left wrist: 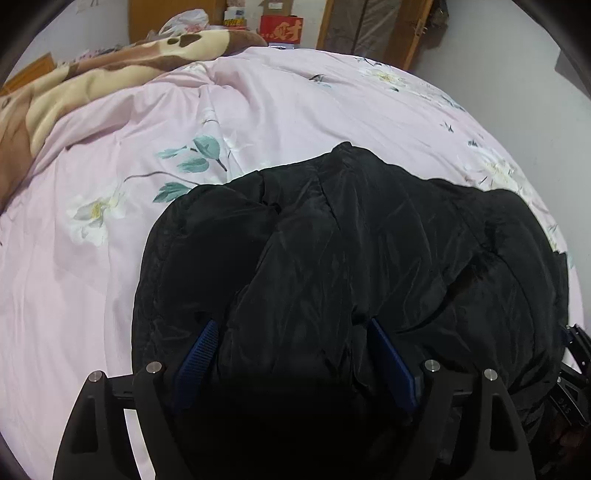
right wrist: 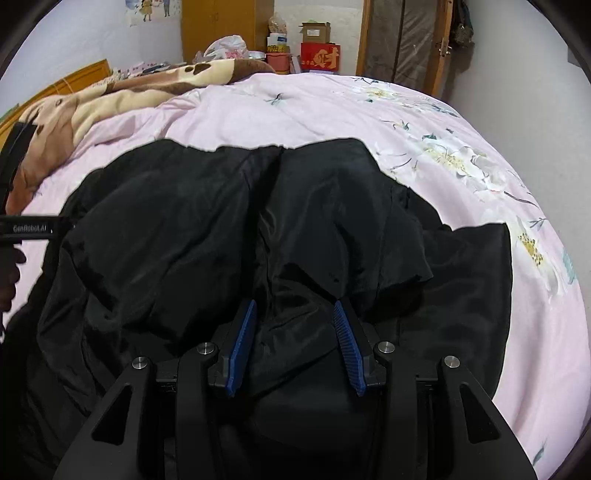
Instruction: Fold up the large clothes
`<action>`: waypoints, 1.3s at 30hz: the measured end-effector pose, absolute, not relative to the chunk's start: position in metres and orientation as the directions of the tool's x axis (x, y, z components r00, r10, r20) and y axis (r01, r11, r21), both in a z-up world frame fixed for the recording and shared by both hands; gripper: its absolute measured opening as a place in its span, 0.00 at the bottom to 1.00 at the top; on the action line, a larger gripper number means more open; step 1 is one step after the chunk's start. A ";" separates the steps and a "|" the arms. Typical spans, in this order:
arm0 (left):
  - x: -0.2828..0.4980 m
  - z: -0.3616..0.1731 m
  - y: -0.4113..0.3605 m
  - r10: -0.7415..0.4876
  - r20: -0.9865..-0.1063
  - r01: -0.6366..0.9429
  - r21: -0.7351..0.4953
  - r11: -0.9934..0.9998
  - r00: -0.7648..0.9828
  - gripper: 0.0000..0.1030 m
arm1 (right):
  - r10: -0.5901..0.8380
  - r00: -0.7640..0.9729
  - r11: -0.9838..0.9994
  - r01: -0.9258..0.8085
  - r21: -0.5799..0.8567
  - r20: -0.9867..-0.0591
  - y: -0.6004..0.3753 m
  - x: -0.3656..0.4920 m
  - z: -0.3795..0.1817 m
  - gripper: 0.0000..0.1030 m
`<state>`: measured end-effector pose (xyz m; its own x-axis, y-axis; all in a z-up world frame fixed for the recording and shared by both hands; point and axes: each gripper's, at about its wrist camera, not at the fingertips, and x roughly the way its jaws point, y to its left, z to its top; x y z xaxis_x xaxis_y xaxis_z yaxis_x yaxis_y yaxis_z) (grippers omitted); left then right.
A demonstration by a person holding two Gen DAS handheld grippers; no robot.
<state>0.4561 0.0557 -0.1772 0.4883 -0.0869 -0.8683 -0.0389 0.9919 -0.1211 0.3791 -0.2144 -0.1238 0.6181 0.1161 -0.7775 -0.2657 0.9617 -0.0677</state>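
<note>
A large black padded jacket (left wrist: 351, 236) lies bunched on a pink floral bedspread (left wrist: 110, 258). My left gripper (left wrist: 291, 325) is open, its blue pads (left wrist: 201, 350) wide apart with a thick fold of the jacket between them. In the right wrist view the jacket (right wrist: 177, 229) fills the middle, with a flat lining panel (right wrist: 465, 273) spread to the right. My right gripper (right wrist: 295, 306) is open, its blue pads (right wrist: 242, 347) either side of a ridge of black fabric. The left gripper's body (right wrist: 29, 227) shows at the left edge.
A brown and cream blanket (right wrist: 92, 99) is heaped at the head of the bed. Beyond the bed stand a wooden cabinet (right wrist: 218, 29), boxes and a red carton (right wrist: 319, 57), and a door (right wrist: 402, 40). The bedspread (right wrist: 295, 107) stretches beyond the jacket.
</note>
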 end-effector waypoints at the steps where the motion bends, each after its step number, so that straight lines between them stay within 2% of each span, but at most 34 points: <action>1: 0.456 -0.178 0.054 -0.080 -0.869 -0.038 -0.113 0.993 0.489 0.82 | 0.112 0.616 0.961 -0.266 -0.073 -0.779 -0.214 0.379 -0.126 0.43; 6: 0.455 -0.184 0.055 -0.081 -0.864 -0.041 -0.116 0.992 0.497 0.83 | 0.134 0.596 0.966 -0.258 -0.030 -0.792 -0.222 0.379 -0.137 0.43; 10: 0.448 -0.179 0.062 -0.109 -0.861 -0.075 -0.168 0.983 0.497 0.84 | 0.132 0.581 0.966 -0.258 -0.028 -0.803 -0.223 0.378 -0.139 0.43; 16: 0.419 -0.150 0.082 -0.171 -0.850 -0.108 -0.257 0.960 0.499 0.82 | 0.139 0.600 0.977 -0.212 0.012 -0.787 -0.228 0.362 -0.105 0.44; 27: 0.284 -0.063 0.114 -0.176 -0.789 -0.056 -0.257 0.965 0.589 0.83 | 0.167 0.718 0.977 -0.211 0.018 -0.676 -0.237 0.243 -0.013 0.45; 33: 0.221 -0.050 0.120 -0.168 -0.795 -0.041 -0.235 0.971 0.584 0.83 | 0.151 0.739 0.980 -0.198 0.003 -0.657 -0.238 0.185 0.008 0.47; 39: 0.171 -0.056 0.119 -0.153 -0.798 -0.044 -0.219 0.975 0.583 0.83 | 0.133 0.730 0.986 -0.169 0.012 -0.670 -0.242 0.139 0.003 0.48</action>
